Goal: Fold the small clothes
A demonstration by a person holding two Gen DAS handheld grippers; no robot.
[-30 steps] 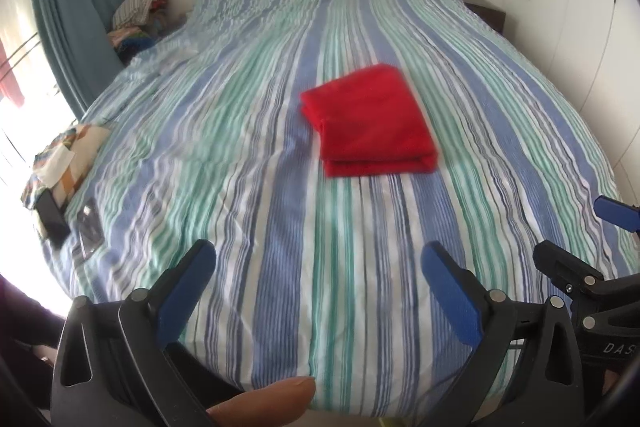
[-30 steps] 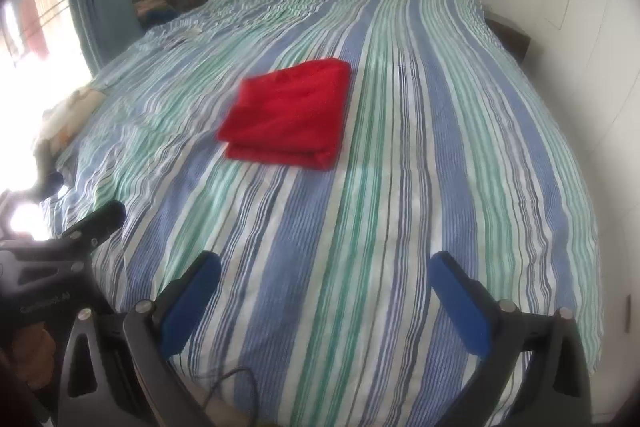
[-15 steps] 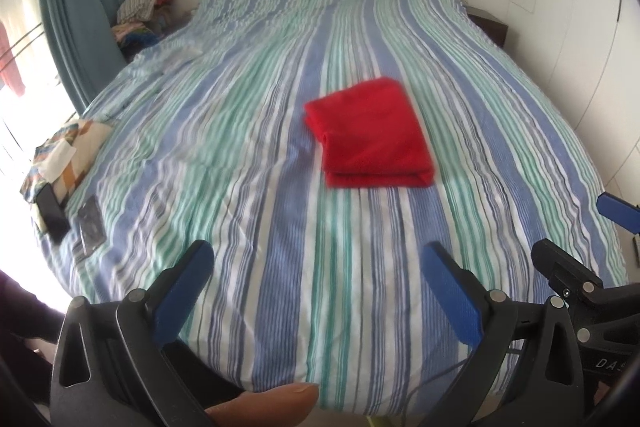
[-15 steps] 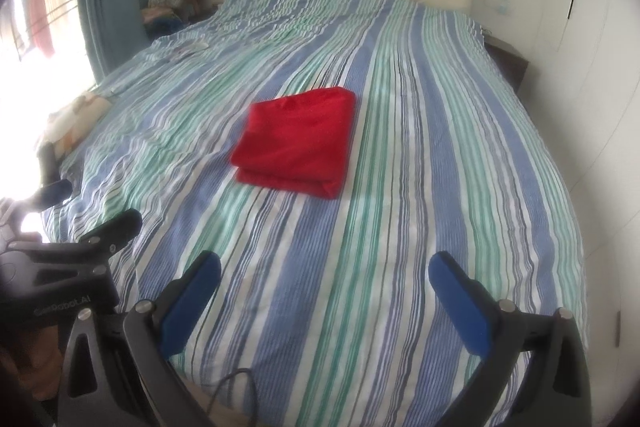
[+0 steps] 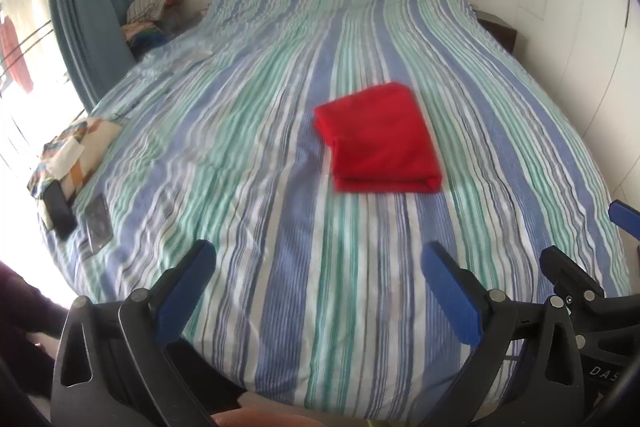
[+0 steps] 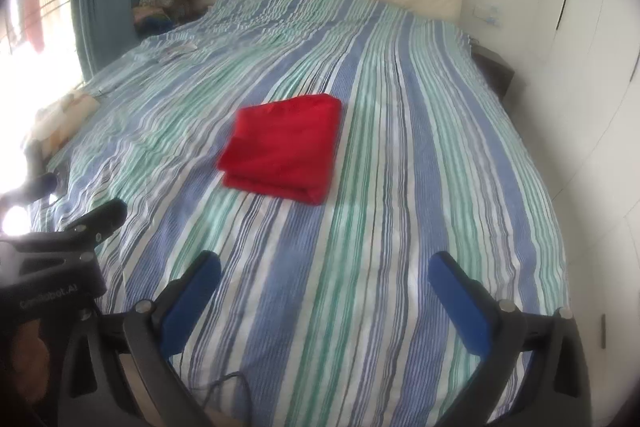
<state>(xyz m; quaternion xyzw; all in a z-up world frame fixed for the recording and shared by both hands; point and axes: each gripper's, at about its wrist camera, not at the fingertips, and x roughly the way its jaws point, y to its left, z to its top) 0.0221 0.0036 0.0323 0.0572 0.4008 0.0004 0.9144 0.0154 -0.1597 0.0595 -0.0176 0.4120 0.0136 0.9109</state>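
Mid-bed, folded red cloth [image 5: 380, 139], striped bedspread [image 5: 280, 207] bare around it, both tongs [image 5: 320, 279] [image 6: 324, 283] apart, empty, near foot edge.

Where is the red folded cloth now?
The red folded cloth lies flat near the middle of the striped bed, ahead of both open grippers and touching neither; in the right wrist view it sits left of centre.
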